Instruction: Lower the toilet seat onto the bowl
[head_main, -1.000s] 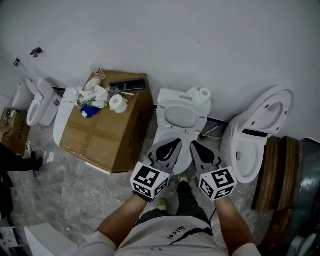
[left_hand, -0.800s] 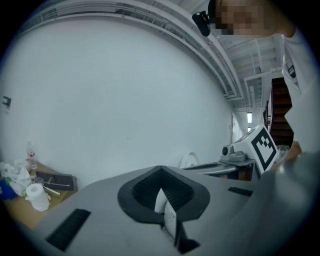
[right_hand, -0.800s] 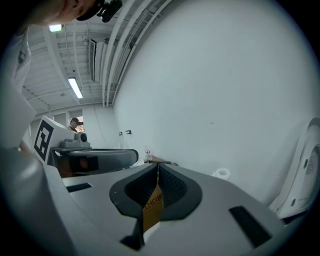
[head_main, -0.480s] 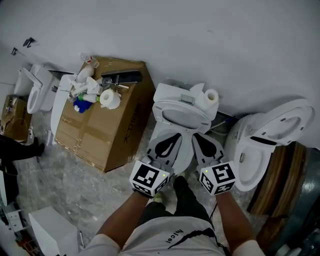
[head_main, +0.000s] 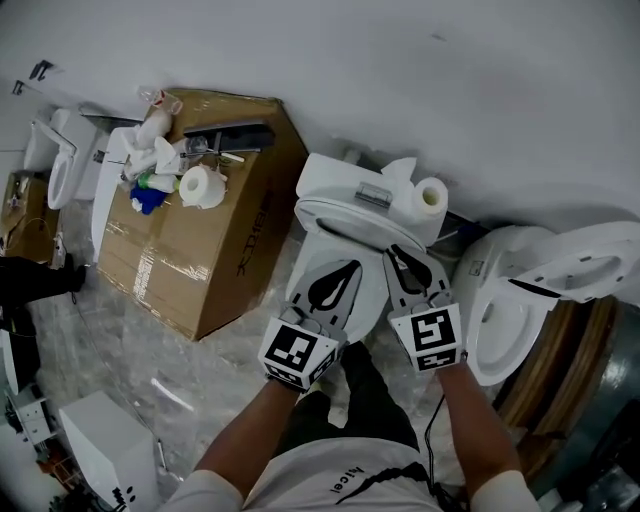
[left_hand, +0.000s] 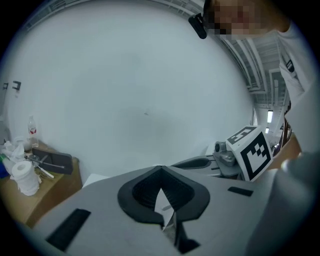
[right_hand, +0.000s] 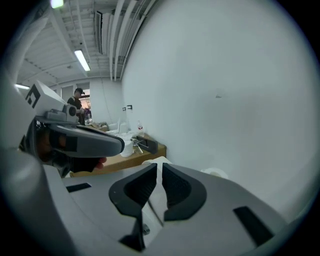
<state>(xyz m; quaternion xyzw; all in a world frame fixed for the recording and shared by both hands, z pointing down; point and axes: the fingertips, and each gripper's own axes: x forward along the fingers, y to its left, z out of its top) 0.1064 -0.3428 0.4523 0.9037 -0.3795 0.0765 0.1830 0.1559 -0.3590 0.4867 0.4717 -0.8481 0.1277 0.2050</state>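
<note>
A white toilet (head_main: 318, 228) stands against the wall, with a flush button on its tank (head_main: 368, 193) and a paper roll (head_main: 432, 195) on top. Its seat (head_main: 335, 220) appears raised against the tank and is seen edge-on. Both grippers hover side by side over the bowl, which they mostly hide. My left gripper (head_main: 335, 285) is shut and empty, its dark pads meeting (left_hand: 161, 192). My right gripper (head_main: 405, 262) reaches a little further toward the seat, with only a sliver of gap and nothing between its pads (right_hand: 160, 175).
A large cardboard box (head_main: 200, 270) left of the toilet carries a paper roll (head_main: 203, 186), bottles and clutter. A second toilet (head_main: 540, 280) lies tilted at the right, by wooden planks (head_main: 570, 340). Another toilet (head_main: 55, 160) stands far left. A white box (head_main: 100, 450) sits at the lower left.
Both grippers have moved forward toward the toilet, the right one further, up near the seat and tank. The head view has swung, shifting the box and the toilets.
</note>
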